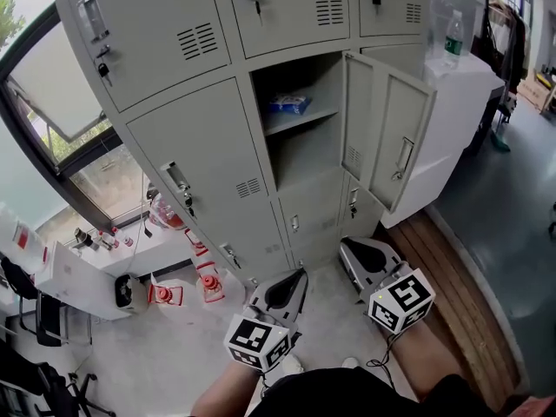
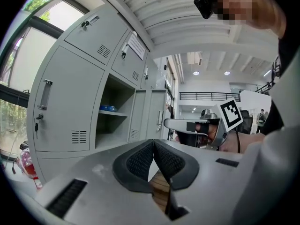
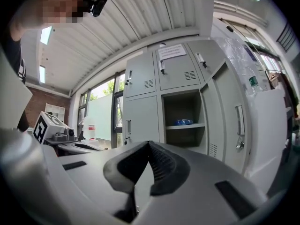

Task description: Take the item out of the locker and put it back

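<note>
**A:** Where was the item?

**B:** A blue-and-white packet (image 1: 288, 103) lay flat on the shelf (image 1: 306, 118) inside the open compartment (image 1: 304, 159) of the locker bank, towards the shelf's left half.

**A:** And the grippers?

**B:** Both were low, near the person and well apart from it. The left gripper (image 1: 295, 278) had its jaws pressed together with nothing between them. The right gripper (image 1: 347, 248) was closed and empty as well.

**A:** Which way did the packet lie from them?

**B:** It lay far ahead of both and higher up. Its long side seemed to run left to right along the shelf edge. The left gripper sat roughly below the opening. The right one was a little further right, under the door (image 1: 387, 137), which hung open on that side. I judged neither hand clearly nearer, though the right gripper view faced the opening more squarely.

**A:** Was anything hard to make out?

**B:** The packet was small in every view, so its print and thickness couldn't be read. The back of the shelf was in shadow, so I couldn't tell how deep the packet sat.
</note>
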`<state>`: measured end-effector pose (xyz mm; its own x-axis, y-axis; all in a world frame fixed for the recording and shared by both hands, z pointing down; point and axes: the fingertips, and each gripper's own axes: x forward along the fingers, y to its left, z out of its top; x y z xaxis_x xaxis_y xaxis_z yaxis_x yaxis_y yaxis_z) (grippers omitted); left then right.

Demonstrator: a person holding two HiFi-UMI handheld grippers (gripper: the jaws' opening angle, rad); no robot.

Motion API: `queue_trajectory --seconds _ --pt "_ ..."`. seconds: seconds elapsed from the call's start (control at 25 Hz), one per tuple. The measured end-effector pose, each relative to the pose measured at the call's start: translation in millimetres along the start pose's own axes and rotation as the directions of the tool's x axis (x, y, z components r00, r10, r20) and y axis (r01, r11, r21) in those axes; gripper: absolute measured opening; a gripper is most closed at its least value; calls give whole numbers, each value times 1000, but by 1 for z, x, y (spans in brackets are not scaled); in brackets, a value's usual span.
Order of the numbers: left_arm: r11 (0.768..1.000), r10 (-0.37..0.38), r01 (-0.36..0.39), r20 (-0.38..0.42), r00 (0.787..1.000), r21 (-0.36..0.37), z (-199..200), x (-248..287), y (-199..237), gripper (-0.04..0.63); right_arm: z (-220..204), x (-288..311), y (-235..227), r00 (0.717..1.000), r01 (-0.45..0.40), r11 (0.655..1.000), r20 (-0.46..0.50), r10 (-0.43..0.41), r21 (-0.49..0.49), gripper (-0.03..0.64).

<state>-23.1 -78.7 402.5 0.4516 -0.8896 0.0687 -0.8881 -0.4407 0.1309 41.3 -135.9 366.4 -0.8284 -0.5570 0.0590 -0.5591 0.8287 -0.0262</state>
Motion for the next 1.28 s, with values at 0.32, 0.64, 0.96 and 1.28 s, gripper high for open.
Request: queue_trajectory --seconds 0.32,0.64,0.96,1.28 --pt "997 -82 82 2 997 4 6 1 36 17 10 41 11 998 57 997 -5 -57 -52 51" --pt "985 -168 168 -1 986 25 12 -10 60 17 27 76 21 991 135 981 -9 -137 -140 51" --pt "983 -182 182 28 983 -11 22 -14 81 17 51 101 19 985 164 964 -15 -171 -208 51" --pt "984 -180 180 45 983 0 30 -4 84 17 74 123 -3 984 152 935 -42 -175 -319 51"
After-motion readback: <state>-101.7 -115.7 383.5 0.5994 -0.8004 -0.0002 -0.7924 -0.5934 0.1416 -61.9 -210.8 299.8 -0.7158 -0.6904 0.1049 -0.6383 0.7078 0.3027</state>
